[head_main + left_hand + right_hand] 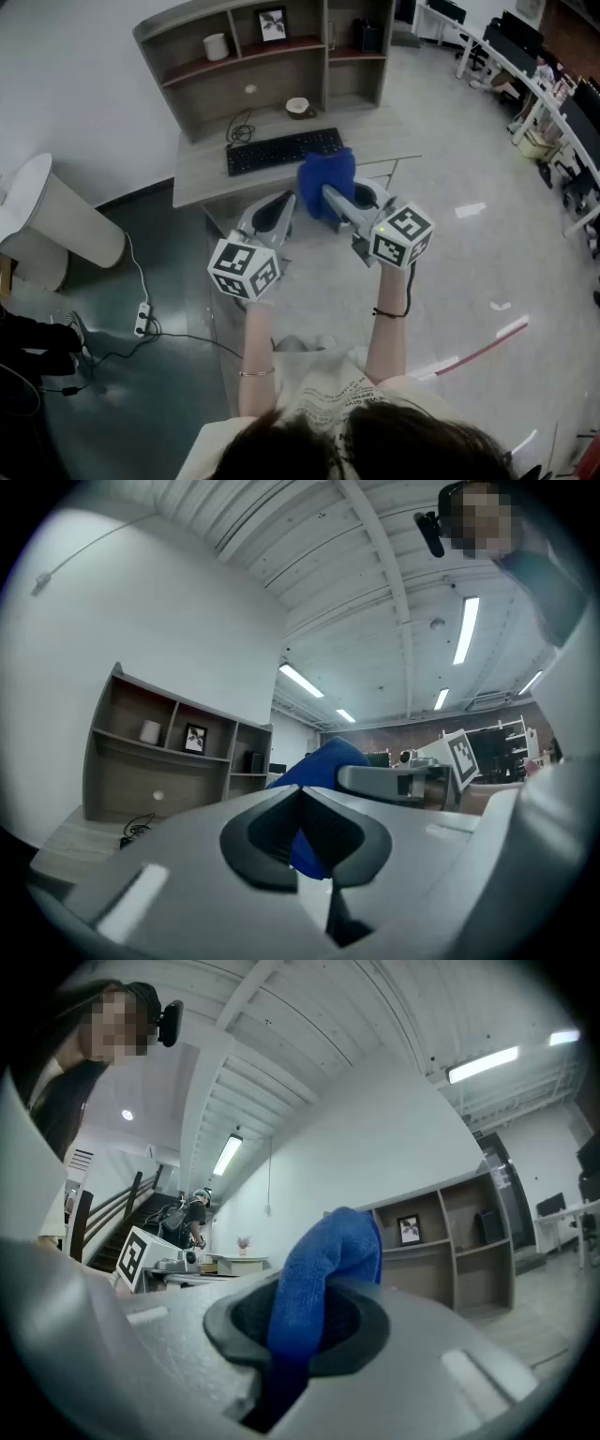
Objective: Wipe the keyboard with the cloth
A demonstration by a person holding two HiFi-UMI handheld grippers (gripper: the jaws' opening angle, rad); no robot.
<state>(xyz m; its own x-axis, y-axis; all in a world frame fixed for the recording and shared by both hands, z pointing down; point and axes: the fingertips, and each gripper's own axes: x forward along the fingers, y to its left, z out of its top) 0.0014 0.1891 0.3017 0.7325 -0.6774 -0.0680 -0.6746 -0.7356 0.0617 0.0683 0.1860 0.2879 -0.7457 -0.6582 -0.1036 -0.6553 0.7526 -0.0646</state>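
- Worktop (202, 173): pale wood, at 12 o'clock in the head view, against a white wall.
- Shelf unit (281, 66): stands along the rear of the worktop, with open compartments. It holds a white jar (217, 46) in the upper left bay and a framed picture (273, 24) in the upper middle bay.
- Keyboard (281, 150): black, flat on the worktop near its front edge. A dark cable (242, 127) is coiled at its 11 o'clock.
- Right claw (330, 197) (309, 1307): clamped onto the cloth, which passes between both jaws and rises above them.
- Left claw (278, 208) (302, 794): jaws brought together at the tips, with nothing between them. It sits at 9 o'clock of the right claw, just beside it.
- Cloth (326, 183) (333, 1251) (323, 761): blue and bunched, held in the right claw. In the head view it overlaps the keyboard's right end at 5 o'clock; whether it touches the keys cannot be told.
- Bowl (298, 107): small and light-coloured, on the worktop at 12 o'clock of the keyboard, apart from it.
- Power strip (142, 319): white, on the floor at 8 o'clock, with cords attached.
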